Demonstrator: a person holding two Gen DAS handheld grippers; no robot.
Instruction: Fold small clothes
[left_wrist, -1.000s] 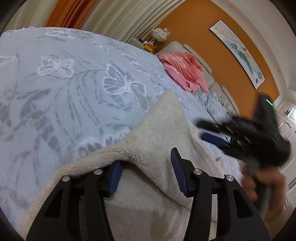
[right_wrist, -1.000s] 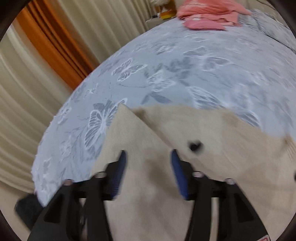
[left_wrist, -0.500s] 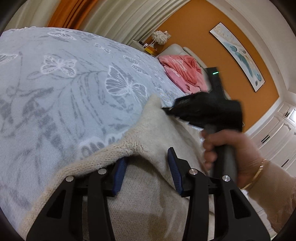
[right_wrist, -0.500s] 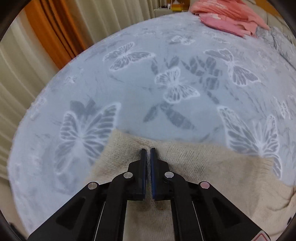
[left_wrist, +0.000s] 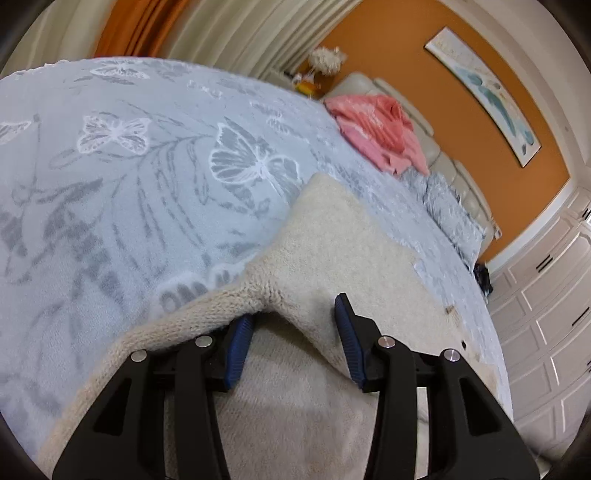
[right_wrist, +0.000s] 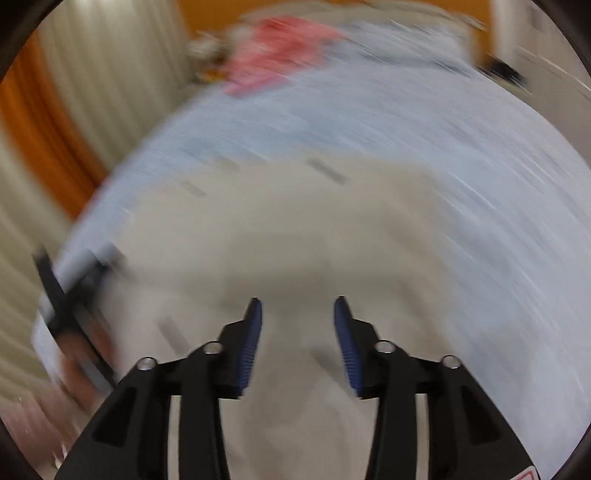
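A cream knitted garment (left_wrist: 332, 258) lies on the blue butterfly bedspread (left_wrist: 129, 177). In the left wrist view my left gripper (left_wrist: 291, 332) is open, its blue pads either side of a raised fold of the knit; the left pad is partly tucked under the ribbed edge. In the right wrist view, which is heavily blurred, my right gripper (right_wrist: 297, 328) is open and empty above the cream garment (right_wrist: 277, 229). The left gripper and hand (right_wrist: 74, 314) show as a dark blur at the left edge.
A pink garment (left_wrist: 376, 129) lies by the cream headboard (left_wrist: 424, 147) at the far end of the bed; it also shows in the right wrist view (right_wrist: 273, 48). Curtains (left_wrist: 221, 33) hang beyond the bed. White cupboards (left_wrist: 546, 314) stand at the right.
My right gripper was shut on the cream garment's far edge; it has opened and swung back fast, leaving the left wrist view. The left gripper has stayed put, open around the fold.
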